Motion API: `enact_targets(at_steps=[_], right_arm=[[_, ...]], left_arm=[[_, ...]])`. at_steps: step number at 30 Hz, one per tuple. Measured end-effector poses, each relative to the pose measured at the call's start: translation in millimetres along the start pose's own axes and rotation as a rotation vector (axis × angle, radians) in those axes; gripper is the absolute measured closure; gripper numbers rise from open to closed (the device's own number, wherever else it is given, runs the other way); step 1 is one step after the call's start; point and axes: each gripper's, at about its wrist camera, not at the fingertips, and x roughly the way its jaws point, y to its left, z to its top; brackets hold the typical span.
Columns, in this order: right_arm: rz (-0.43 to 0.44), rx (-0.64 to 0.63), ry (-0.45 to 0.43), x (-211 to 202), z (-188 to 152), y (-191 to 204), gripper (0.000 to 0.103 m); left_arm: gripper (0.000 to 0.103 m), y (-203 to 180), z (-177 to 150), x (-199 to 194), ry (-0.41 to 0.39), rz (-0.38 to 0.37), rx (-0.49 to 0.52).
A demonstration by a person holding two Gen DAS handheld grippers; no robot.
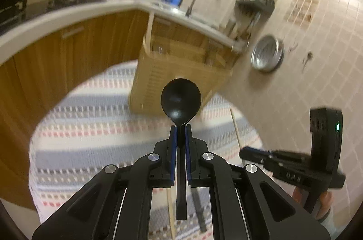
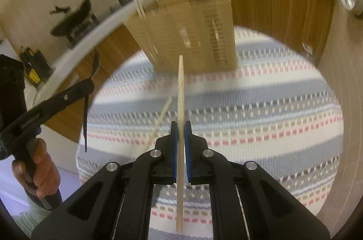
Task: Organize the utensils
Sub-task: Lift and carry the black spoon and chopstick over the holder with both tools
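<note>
The left gripper (image 1: 180,126) is clenched on a black spoon (image 1: 180,100), its blue pads pressed against the thin neck just below the bowl — the bowl stands up past the fingertips and the handle runs back down between the jaws. In the right wrist view the same spoon shows edge-on at the left, held upright by that gripper with a hand (image 2: 38,174) wrapped round its grip. The right gripper (image 2: 180,126) is clamped on a pale wooden chopstick (image 2: 180,90), which passes straight through the closed pads, its upper end reaching forward past the fingertips and its lower end hanging back below them. Both tools are lifted clear above a round table covered with a striped cloth (image 2: 261,104) in grey, cream and pink. A second chopstick (image 2: 162,114) lies on the cloth just left of the held one, blurred. Toward the far side of the table stands a slatted wooden utensil holder (image 2: 192,31) — a pale wooden stick (image 1: 148,31) rises from one of its compartments, though which one I cannot tell. Behind the table runs a white-topped kitchen counter (image 1: 68,13) with wooden cabinet fronts; a tiled wall stands to the right. The pictures are smeared.
</note>
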Motion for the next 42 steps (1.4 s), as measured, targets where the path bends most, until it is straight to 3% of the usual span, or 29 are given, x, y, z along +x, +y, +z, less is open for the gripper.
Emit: enact_targets(at_steps=[8,15,27,30,42], right_arm=[[0.015,-0.045,-0.282,-37,30,12,0.098],[0.016,-0.048,-0.448,-46,76,10,0.098],[-0.015,-0.063,-0.630,-42,155,-3,0.098],[-0.061,-0.091,-0.673,-41,169,-7,0.098],[-0.145,-0.109,-0.678,20,174,-33,0.098]], left_arm=[[0.098,-16,51,-31,-0.238,-0.023,0.041],[0.098,-29,90,-16,-0.363,-0.047,0.057],[0.098,-16,130,33,-0.425,-0.045,0.064],[0.098,-12,136,46,-0.428,-0.025,0.065],[0.098,16,130,85,-0.454,-0.036,0.039]])
